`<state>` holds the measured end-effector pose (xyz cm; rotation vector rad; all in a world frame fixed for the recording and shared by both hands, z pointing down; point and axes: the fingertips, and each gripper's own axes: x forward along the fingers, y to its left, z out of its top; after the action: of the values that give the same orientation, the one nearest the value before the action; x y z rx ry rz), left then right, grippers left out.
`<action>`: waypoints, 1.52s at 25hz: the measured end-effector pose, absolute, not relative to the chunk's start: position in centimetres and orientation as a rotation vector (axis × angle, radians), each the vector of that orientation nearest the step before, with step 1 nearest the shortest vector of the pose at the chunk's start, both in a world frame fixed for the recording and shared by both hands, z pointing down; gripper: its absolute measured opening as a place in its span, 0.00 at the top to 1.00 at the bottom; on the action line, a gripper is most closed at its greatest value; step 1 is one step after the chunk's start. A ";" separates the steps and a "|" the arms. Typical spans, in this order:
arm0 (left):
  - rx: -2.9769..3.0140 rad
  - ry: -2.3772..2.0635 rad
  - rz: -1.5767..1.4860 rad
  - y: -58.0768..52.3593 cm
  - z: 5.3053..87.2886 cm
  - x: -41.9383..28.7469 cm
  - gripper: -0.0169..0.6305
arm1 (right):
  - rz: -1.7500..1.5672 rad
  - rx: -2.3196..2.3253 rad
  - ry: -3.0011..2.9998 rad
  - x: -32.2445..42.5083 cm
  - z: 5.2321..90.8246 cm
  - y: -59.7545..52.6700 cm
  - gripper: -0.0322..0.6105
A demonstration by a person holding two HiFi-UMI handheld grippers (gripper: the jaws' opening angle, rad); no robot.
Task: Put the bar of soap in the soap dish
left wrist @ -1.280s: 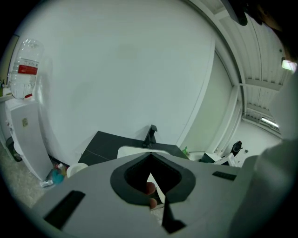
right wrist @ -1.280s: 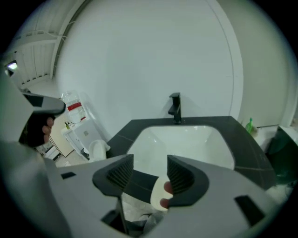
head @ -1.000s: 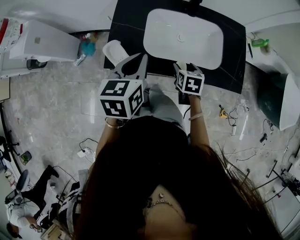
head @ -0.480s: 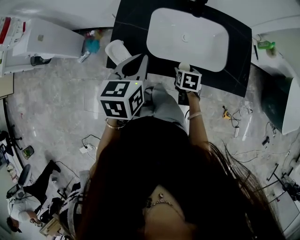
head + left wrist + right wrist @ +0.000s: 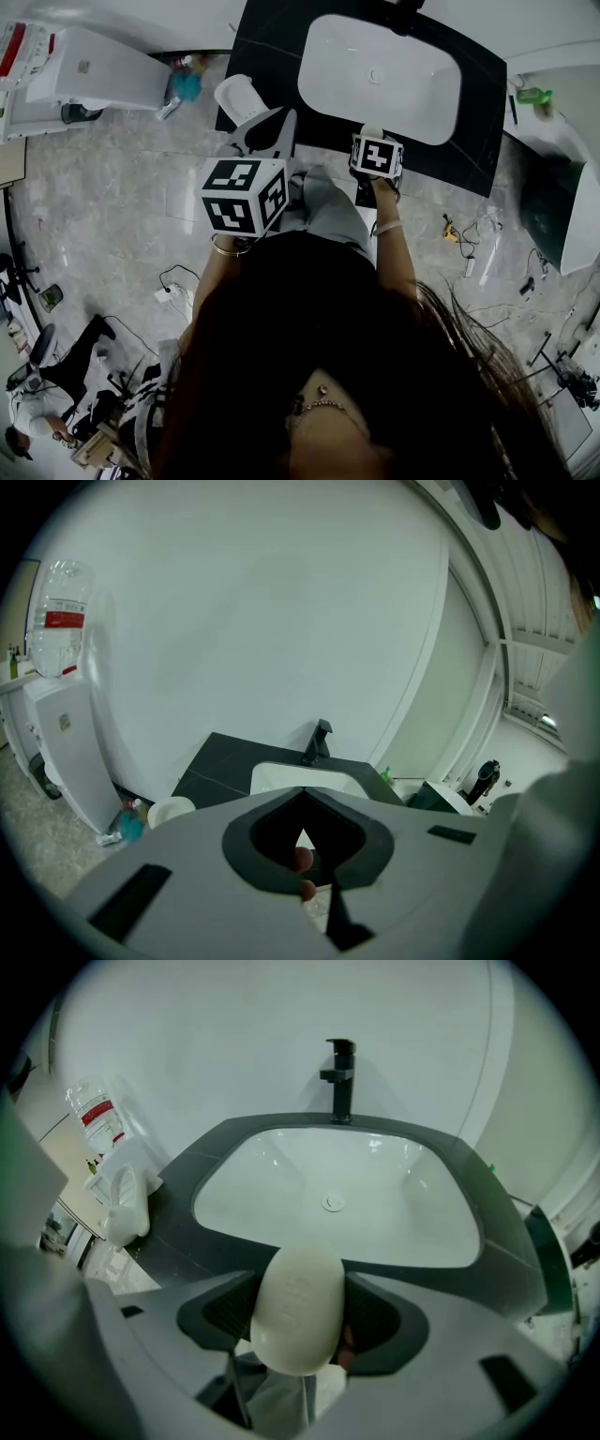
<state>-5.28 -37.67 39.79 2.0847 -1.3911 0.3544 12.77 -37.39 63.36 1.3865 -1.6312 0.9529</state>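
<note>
Change: over the last second the right tool (image 5: 300,1279) has crept a little forward, to the near edge of the black stone table (image 5: 272,37). The left tool (image 5: 302,794) has kept its place, lifted in front of the person.
Right tool: clamped on the pale, oval bar of soap (image 5: 298,1321), which stands up between the ribbed pads.
Left tool: jaws drawn together with nothing between them.
Soap dish: the white oval soap dish (image 5: 236,96) sits at the table's left corner, well to the left of the soap.
Meaning: the soap is picked up and carried but not yet delivered. I judge the remaining move to be a swing leftward to the dish.
Table: dark and matte, with a white rectangular basin (image 5: 394,1232) set in it and a black tap (image 5: 339,1077) behind.
Room: plain white wall (image 5: 234,621) and a grey marbled floor (image 5: 112,187) with loose cables (image 5: 459,234). A white stand holding a water bottle (image 5: 58,607) is at the left.
</note>
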 end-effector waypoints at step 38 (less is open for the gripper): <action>1.825 -1.757 0.168 -33.3 38.0 -15.5 0.98 | 0.743 0.992 -2.240 -4.3 50.8 -42.3 0.47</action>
<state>-15.49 -33.30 37.95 1.8248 -1.7573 0.1677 -4.28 -42.35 50.76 0.9923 -2.2401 0.7429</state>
